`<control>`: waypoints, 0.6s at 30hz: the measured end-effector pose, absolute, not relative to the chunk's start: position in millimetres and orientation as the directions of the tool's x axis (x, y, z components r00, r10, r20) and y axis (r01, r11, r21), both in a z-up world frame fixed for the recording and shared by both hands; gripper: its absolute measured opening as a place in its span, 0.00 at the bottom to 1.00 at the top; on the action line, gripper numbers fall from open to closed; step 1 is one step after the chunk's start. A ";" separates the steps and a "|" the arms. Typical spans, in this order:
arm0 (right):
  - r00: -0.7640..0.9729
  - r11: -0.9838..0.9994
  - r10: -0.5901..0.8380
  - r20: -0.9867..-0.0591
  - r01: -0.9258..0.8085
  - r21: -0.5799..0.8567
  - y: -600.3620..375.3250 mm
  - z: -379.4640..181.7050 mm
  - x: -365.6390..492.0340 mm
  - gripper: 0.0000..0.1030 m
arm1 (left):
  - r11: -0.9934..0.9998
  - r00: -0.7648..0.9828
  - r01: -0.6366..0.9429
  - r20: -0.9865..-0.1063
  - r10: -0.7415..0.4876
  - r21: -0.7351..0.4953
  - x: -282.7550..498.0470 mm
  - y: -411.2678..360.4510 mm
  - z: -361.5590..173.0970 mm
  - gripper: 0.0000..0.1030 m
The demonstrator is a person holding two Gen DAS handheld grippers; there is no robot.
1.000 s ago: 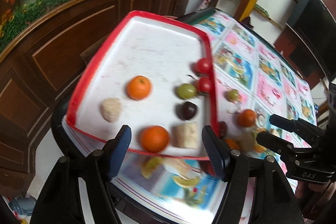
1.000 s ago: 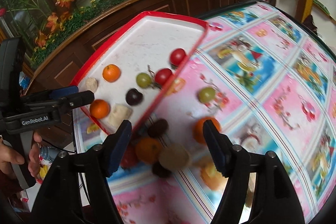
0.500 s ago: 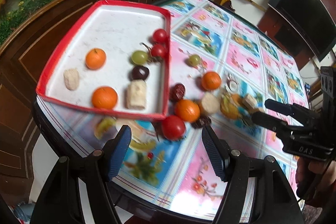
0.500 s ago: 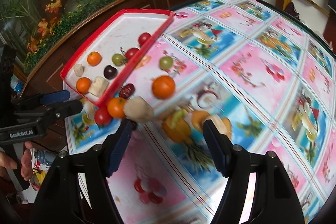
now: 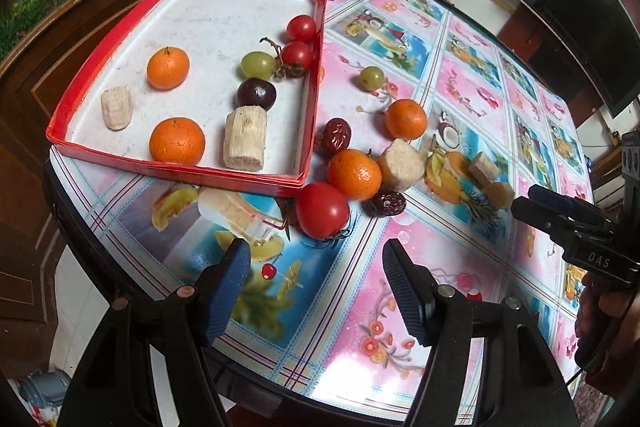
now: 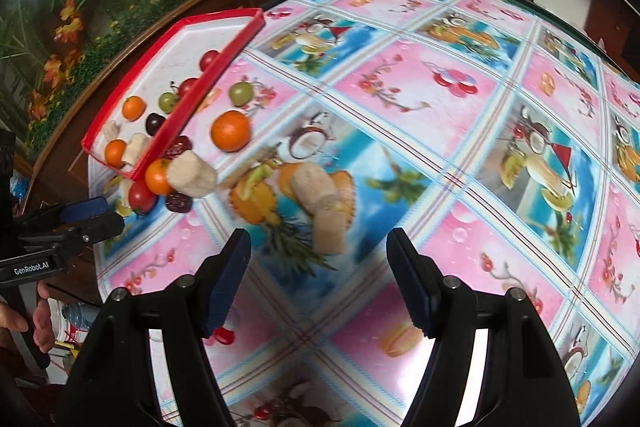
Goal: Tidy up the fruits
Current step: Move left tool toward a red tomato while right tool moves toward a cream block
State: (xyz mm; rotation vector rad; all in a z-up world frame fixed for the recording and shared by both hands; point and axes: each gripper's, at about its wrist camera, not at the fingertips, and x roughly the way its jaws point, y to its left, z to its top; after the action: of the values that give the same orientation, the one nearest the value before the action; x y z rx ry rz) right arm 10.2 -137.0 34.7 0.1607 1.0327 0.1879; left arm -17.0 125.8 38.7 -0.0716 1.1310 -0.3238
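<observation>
Your left tongs (image 5: 316, 267) hang wide open and hold nothing; ahead of them and to their left sits the red tray (image 5: 184, 177), at the counter's near corner. It holds two tangerines (image 5: 177, 141), two cherry tomatoes (image 5: 301, 28), a green grape (image 5: 257, 64), a dark plum (image 5: 256, 93) and two pale sugarcane chunks (image 5: 245, 138). Just past the tray's right wall, directly ahead of these tongs, lie a big tomato (image 5: 322, 210), a tangerine (image 5: 354, 174), two red dates (image 5: 337, 135) and another cane chunk (image 5: 401, 166), bunched and touching.

Your right tongs (image 6: 318, 263) are also spread wide and empty. Their view shows two more cane chunks (image 6: 314, 187) straight ahead between the tips, one touching the other, which the left view catches only small at its right. It also shows the counter (image 6: 460, 115) stretching bare of fruit ahead and to the right, while the tray lies far to the left, seen edge-on. A lone grape (image 6: 241, 93) and tangerine (image 6: 231, 130) rest beside the tray wall. The counter's rim curves close under both tongs.
</observation>
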 end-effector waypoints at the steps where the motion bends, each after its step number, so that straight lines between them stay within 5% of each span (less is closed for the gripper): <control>1: 0.496 0.972 0.231 -0.837 -0.079 0.221 -138.1 33.8 10.8 0.69 | 0.951 0.384 0.217 -0.876 -0.291 -0.221 -16.4 125.3 38.2 0.66; 9: 0.475 0.977 0.214 -0.854 -0.088 0.196 -130.9 24.2 16.4 0.65 | 0.949 0.373 0.203 -0.878 -0.301 -0.240 -9.2 124.1 32.7 0.42; 18: 0.457 0.978 0.207 -0.865 -0.100 0.181 -122.8 18.8 23.4 0.57 | 0.947 0.356 0.193 -0.881 -0.311 -0.256 -3.3 113.7 27.6 0.42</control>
State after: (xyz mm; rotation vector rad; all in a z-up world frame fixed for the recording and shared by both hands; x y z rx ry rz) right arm 23.4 -122.8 18.8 0.1094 1.0805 0.1893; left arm -3.3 113.7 27.6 -0.1149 1.1629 -0.3266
